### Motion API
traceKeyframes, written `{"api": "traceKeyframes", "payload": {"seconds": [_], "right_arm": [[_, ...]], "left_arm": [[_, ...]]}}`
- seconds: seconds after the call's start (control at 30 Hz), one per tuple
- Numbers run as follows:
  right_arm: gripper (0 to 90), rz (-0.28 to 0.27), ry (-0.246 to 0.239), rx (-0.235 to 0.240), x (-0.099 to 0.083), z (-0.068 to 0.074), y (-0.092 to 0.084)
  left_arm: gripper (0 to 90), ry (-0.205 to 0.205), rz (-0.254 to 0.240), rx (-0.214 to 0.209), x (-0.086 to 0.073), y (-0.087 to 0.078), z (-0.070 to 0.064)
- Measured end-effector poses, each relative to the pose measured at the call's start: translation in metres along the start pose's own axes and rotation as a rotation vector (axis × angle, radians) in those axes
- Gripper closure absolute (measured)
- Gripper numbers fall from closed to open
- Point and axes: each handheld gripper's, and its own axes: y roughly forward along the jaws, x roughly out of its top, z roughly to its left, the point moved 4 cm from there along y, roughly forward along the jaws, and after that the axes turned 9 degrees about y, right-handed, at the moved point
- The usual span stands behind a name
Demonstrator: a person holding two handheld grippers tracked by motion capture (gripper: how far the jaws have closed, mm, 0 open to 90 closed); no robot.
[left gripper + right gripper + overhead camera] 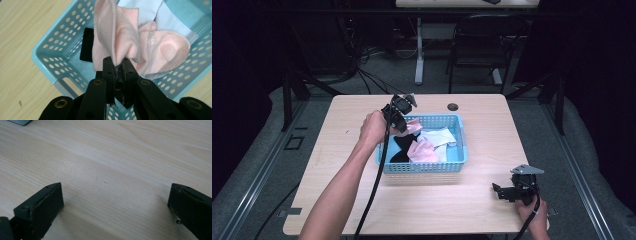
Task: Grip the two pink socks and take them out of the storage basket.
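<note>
- Pinching the pink sock [117, 42]: left gripper [117, 65] has its fingers [109, 72] clamped tight on a fold of the fabric.
- In the high view the left gripper [401, 116] sits over the far-left corner of the blue basket [422, 166]; the sock [413, 127] hangs from it, just above the basket's contents.
- Key relation: the sock drapes straight down from the fingers, long axis roughly vertical, its lower end close to a second pink sock [423, 151], a white sock [437, 136] and a black sock [398, 148] in the basket.
- My read: to clear the rim, the lift has to go up before going sideways, or the hanging end may drag the others.
- Right gripper [508, 192] rests on the table [362, 200] near-right, well apart from the basket; its fingers [47, 205] stand wide apart, nothing between them.
- Left hand is plainly the nearer one.
</note>
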Motion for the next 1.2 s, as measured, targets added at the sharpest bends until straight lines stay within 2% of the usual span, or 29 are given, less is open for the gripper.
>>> {"api": "traceKeyframes", "payload": {"seconds": [0.37,0.5,0.77,1.03,1.2], "right_arm": [[0.0,0.000,0.000,0.000,0.000,0.000,0.000],[0.0,-0.003,0.003,0.002,0.000,0.000,0.000],[0.0,-0.002,0.003,0.002,0.000,0.000,0.000],[0.0,-0.002,0.002,0.002,0.000,0.000,0.000],[0.0,-0.002,0.002,0.002,0.000,0.000,0.000]], "left_arm": [[84.0,0.003,-0.027,0.028,-0.015,-0.025,-0.001],[83.9,0.019,-0.030,0.034,-0.021,-0.034,-0.001],[83.9,0.025,-0.044,0.047,-0.032,-0.050,-0.002],[83.9,0.016,-0.064,0.056,-0.051,-0.074,-0.002],[83.9,0.005,-0.080,0.069,-0.073,-0.092,-0.003]]}}
